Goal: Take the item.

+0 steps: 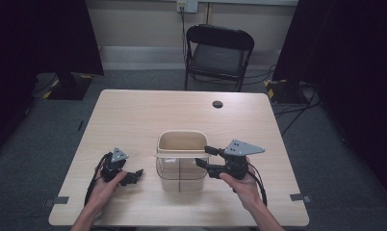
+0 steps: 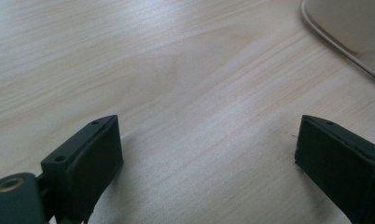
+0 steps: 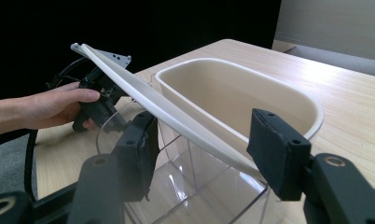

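Work surface: a light wood-grain table [image 1: 134, 115] carries the whole arrangement; a small dark round fitting [image 1: 217, 104] sits near its far edge.

Container: a clear plastic bin [image 1: 179, 175] stands upright at the middle of the table, nearer the person's edge. A cream inner tub [image 1: 182, 142] sits nested in its top, open side up.

Handle: a thin white handle [image 3: 176, 119] crosses the bin's near side above the clear wall. In the right gripper view it runs as a raised strip from upper left down to the right-hand jaw.

Right gripper: the right gripper [image 1: 208, 156] is held level at the bin's right side, jaws pointing left toward it. One jaw lies against the outside of the clear wall, the other near the tub's rim, with the white handle passing between them. The jaws stand partly closed. The right-hand pad appears to touch the strip's end; whether both pads press on it cannot be told.

Left gripper: the left gripper [image 1: 133, 176] rests low over the table to the left of the bin, apart from it. Its jaws stand wide, with bare tabletop between them and nothing in their grasp. The tub's rim shows at the upper right corner of the left gripper view.

Hands: the person's right hand [image 1: 242, 185] holds its gripper from behind; the left hand [image 1: 105, 187] does likewise, both forearms entering from the near edge.

Surroundings: a black folding chair [image 1: 219, 54] stands beyond the table on grey carpet.
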Demonstrator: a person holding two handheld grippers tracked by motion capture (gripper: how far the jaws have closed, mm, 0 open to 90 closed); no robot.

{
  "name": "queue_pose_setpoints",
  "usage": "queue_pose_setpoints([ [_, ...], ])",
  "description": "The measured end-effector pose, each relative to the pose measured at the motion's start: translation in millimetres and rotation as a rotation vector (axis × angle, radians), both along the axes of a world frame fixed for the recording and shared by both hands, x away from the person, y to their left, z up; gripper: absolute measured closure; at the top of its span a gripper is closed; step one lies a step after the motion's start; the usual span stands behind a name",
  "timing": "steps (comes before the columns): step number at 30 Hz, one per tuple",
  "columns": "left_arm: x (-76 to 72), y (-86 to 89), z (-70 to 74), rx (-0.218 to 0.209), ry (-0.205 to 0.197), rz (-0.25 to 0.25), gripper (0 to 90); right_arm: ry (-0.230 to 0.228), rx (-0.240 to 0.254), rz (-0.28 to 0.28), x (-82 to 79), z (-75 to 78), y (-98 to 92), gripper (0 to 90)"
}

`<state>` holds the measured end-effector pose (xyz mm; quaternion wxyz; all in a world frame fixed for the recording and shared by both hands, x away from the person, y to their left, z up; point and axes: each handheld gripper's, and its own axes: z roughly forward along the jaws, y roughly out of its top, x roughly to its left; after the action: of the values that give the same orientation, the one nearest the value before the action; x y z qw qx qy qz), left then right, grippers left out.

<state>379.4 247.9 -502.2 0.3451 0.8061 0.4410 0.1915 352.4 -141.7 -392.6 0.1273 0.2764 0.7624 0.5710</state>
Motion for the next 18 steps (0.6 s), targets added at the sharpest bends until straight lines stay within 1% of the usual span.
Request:
queue_pose_setpoints([
  [6,0.0,0.0,0.0,0.000,0.000,0.000,6.8,-0.003,-0.001,0.008,0.7,1.8,1.8,46.3],
  [11,-0.1,-0.1,0.0,-0.001,0.000,0.002,6.8,-0.005,-0.003,0.010,1.5,2.2,1.9,47.2],
  [18,-0.1,-0.1,0.0,-0.001,0.000,0.002,6.8,-0.006,-0.001,0.017,5.1,4.6,0.5,50.3],
])
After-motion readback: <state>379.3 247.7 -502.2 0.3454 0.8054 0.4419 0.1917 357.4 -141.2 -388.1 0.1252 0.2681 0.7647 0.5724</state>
